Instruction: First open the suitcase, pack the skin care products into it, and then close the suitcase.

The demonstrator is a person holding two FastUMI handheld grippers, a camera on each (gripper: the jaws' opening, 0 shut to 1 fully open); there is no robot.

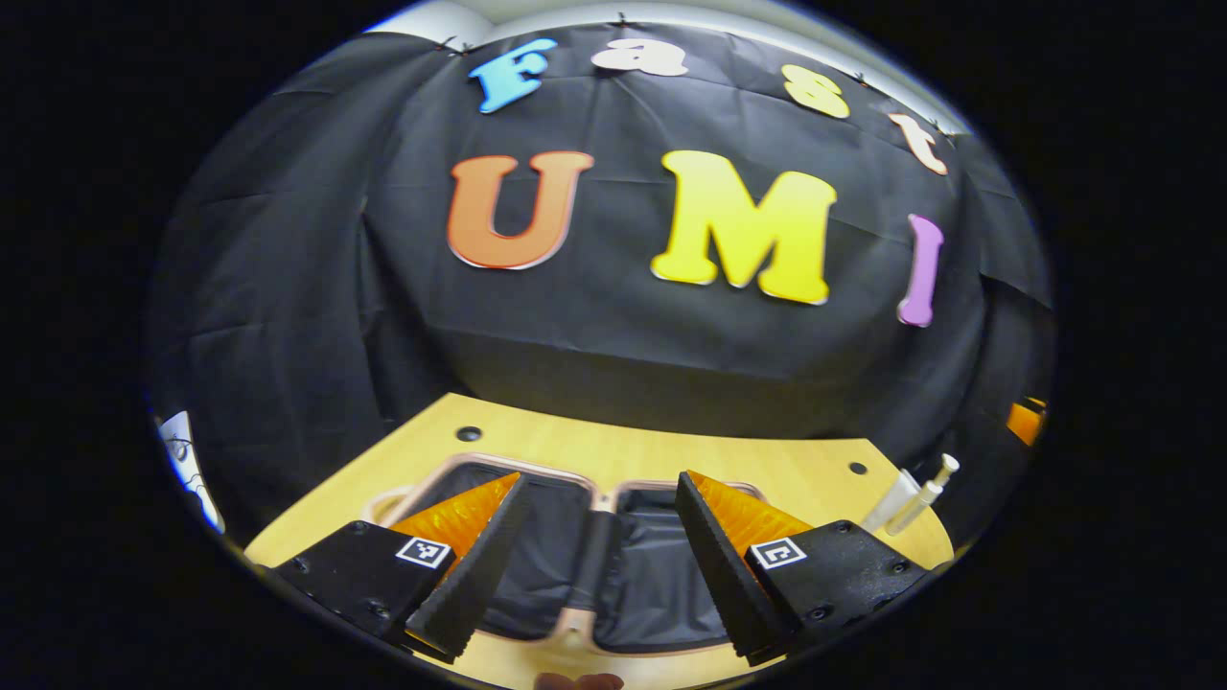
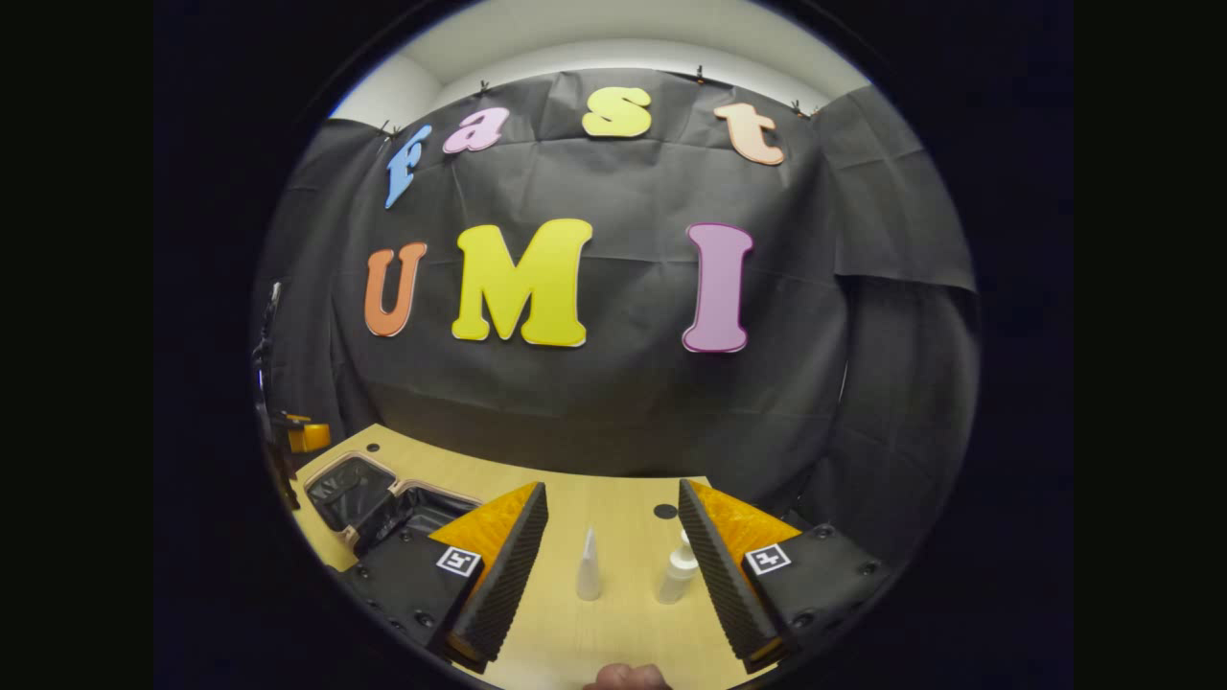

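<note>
Hidden or cut off: in the left gripper view the left tongs (image 1: 599,565) stand in front of the open suitcase (image 1: 613,565), covering much of both halves; its near rim runs off the bottom edge. In the right gripper view the left finger of the right tongs (image 2: 613,565) cuts off the suitcase's (image 2: 379,503) near corner.
Hard to make out: two pale items (image 1: 915,498) at the bench's right edge in the left gripper view, small and warped.
Edges and room: bare bench (image 2: 623,508) lies beyond the bottles up to the far edge at the black cloth wall; the suitcase sits near the bench's left end, well apart from the bottles.
Suitcase: lies open flat, two dark-lined halves side by side; nothing can be seen inside.
Skin care products: a cone-capped tube (image 2: 588,567) and a pump bottle (image 2: 678,573) stand upright on the bench, side by side, apart.
Left tongs: spread wide, holding nothing, above the suitcase.
Right tongs: spread wide, holding nothing; both bottles stand between the fingers, the pump bottle just beside the right one.
</note>
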